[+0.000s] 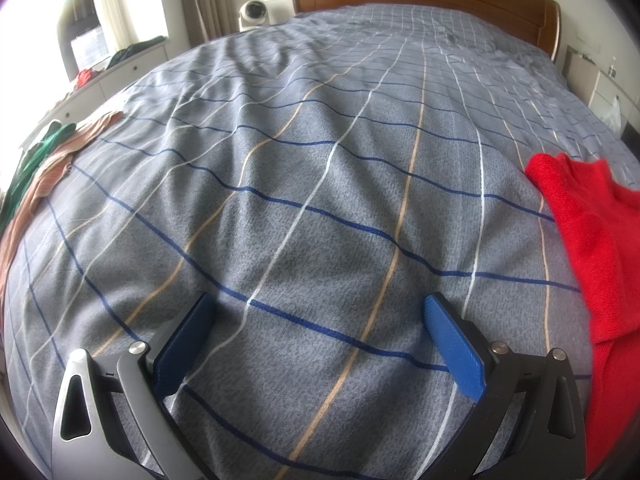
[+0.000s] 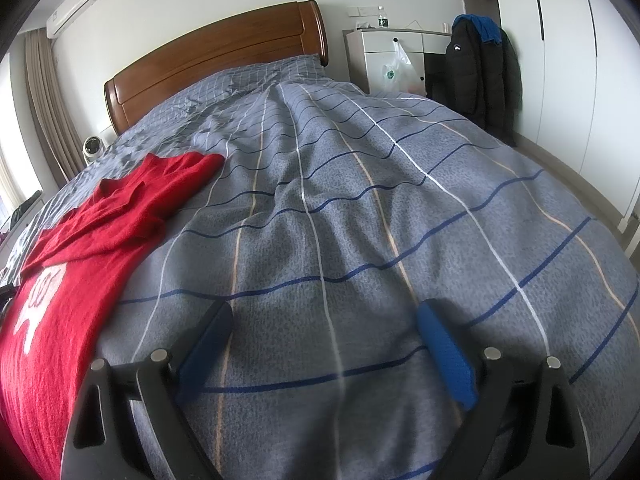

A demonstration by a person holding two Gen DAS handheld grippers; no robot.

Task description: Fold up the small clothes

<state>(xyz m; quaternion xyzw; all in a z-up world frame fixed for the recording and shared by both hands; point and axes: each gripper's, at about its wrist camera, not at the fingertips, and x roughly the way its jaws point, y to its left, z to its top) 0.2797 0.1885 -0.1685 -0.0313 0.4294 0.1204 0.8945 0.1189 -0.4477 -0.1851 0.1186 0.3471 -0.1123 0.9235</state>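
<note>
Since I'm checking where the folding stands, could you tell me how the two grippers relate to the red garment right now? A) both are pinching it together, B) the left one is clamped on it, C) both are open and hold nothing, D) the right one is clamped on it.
C: the left gripper and right gripper both stand open over the checked bedspread, with the red garment lying off to the side, ungripped.

Left tongs (image 1: 318, 312) and right tongs (image 2: 324, 316), each with blue-padded fingers spread wide apart, empty, angled forward and slightly downward.
</note>
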